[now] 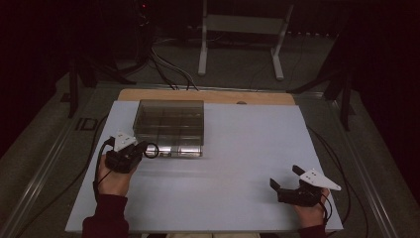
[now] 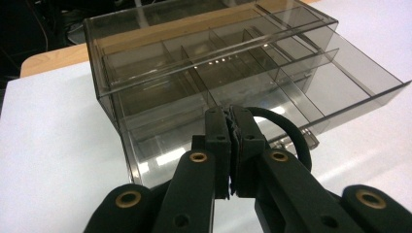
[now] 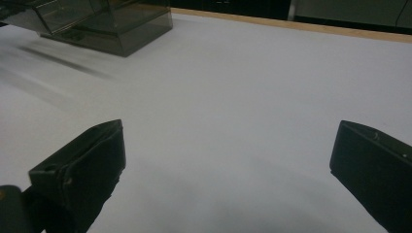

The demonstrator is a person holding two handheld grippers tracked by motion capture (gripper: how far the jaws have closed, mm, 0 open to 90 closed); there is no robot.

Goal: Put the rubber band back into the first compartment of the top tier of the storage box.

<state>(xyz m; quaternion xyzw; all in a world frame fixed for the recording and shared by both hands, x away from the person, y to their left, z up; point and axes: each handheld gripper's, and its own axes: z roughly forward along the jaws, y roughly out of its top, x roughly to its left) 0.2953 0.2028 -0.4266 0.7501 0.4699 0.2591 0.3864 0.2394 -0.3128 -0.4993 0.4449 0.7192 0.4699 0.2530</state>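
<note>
Black loop (image 2: 284,127) on the drawer (image 2: 272,104) front sits pinched in our left claw (image 2: 232,145), jaws clenched on it. Drawer is pulled partway out of the smoky box (image 1: 169,121). Right claw (image 1: 286,184) gapes wide, well apart, holding nothing.

A dim lab or recording room, by the look of it. A white board (image 1: 237,168) lies over a wooden counter (image 1: 208,95), black cables (image 1: 171,69) trail across the grey carpeted floor (image 1: 237,64), and a white metal stand frame (image 1: 242,29) waits behind in the dark.
</note>
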